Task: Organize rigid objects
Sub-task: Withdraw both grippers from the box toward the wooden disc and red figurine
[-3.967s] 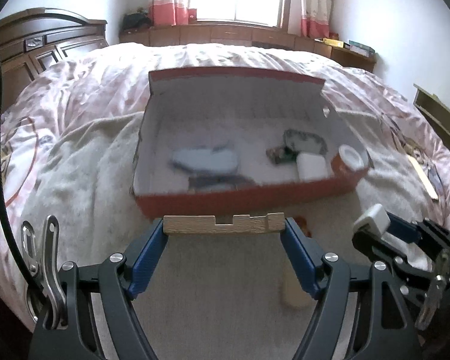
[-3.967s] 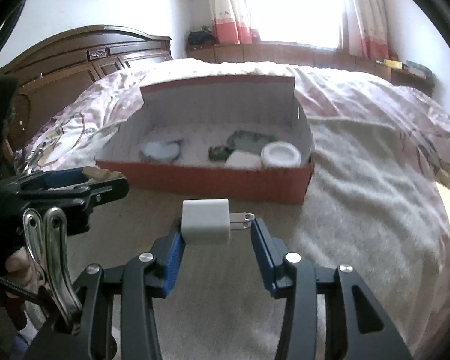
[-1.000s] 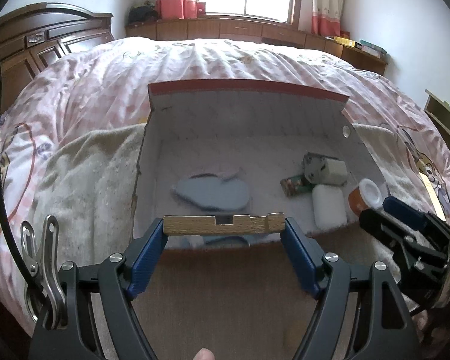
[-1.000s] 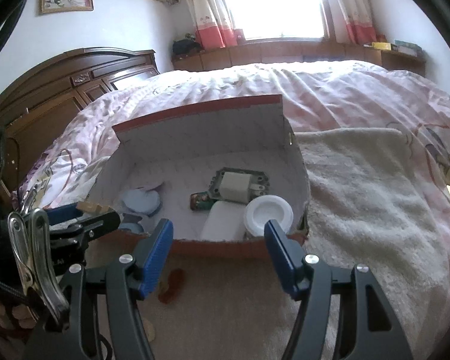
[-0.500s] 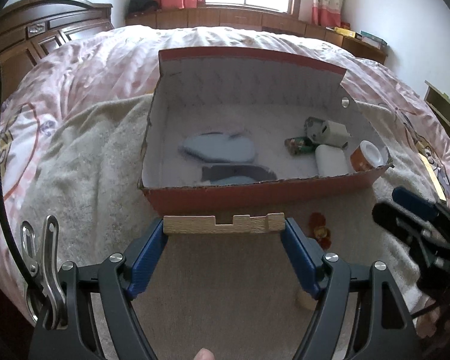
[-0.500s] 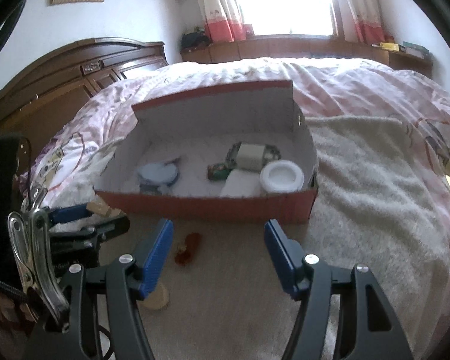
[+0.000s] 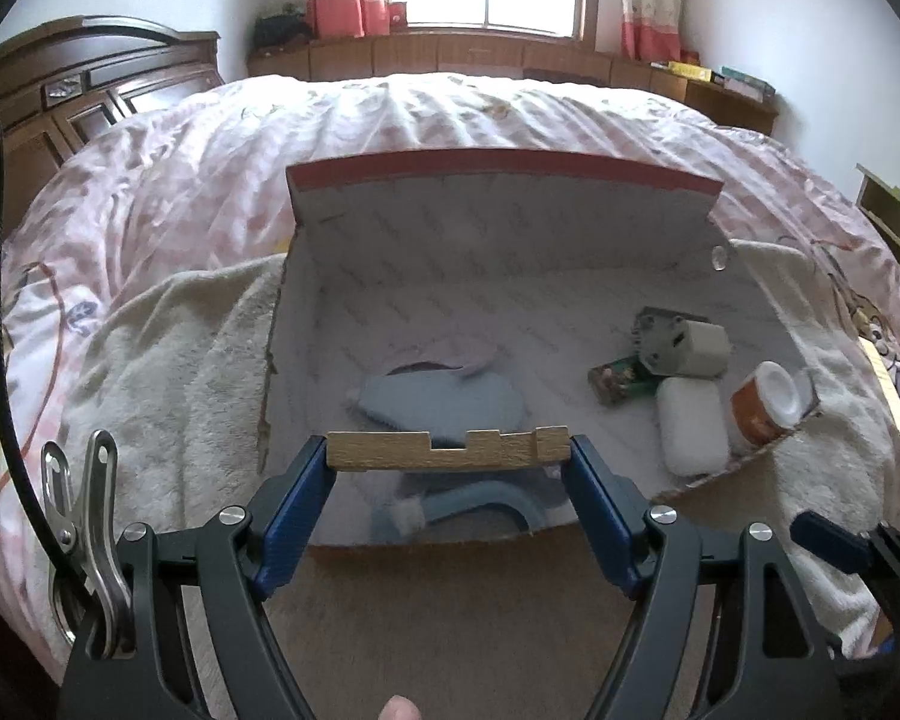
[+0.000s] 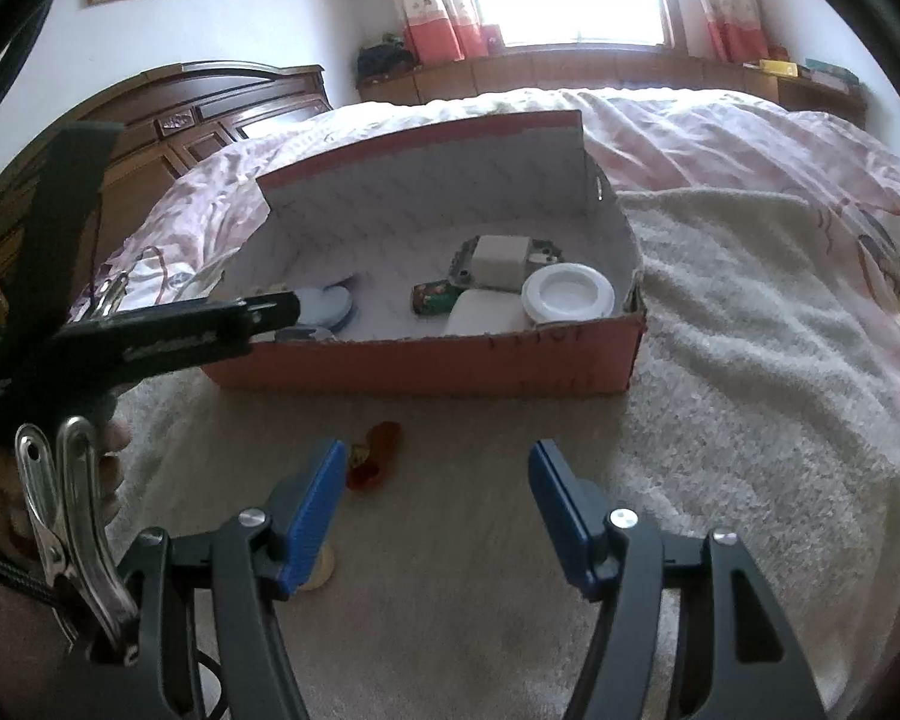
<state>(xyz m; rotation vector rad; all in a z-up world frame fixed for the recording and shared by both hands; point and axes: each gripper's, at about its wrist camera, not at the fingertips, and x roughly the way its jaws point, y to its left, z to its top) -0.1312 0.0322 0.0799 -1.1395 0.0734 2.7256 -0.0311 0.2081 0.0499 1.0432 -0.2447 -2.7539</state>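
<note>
Left gripper (image 7: 449,455) clamps a notched strip of wood (image 7: 448,450) crosswise by its two ends, one blue pad on each end. The strip hangs over the near wall of an open red cardboard box (image 7: 504,177) with a white lining. Directly under and beyond the strip, on the box floor, lie flat pale blue pieces (image 7: 441,399) (their exact kind cannot be told).

At the right end of the box, near to far: a white rounded case (image 7: 690,423), a small dark green packet (image 7: 617,381), and a white charger cube (image 7: 703,349) resting on a grey-green plate. A round tub with a white lid (image 7: 771,399) sits in the near right corner, against the wall.

Right gripper (image 8: 437,495) stands with its jaws apart and nothing between them, above the cream fleece blanket (image 8: 720,360) in front of the box. Just beside its left finger lies a small red and yellow toy (image 8: 377,457); nearer still, partly hidden behind that finger, a pale round disc (image 8: 321,570). In the right wrist view the other gripper crosses the left side of the picture, its tips reaching over the box's near left corner (a hand (image 8: 6,480) grips its handle).

The box and blanket rest on a pink quilted bed (image 7: 270,138); a dark wooden headboard (image 8: 210,120) stands far left.
</note>
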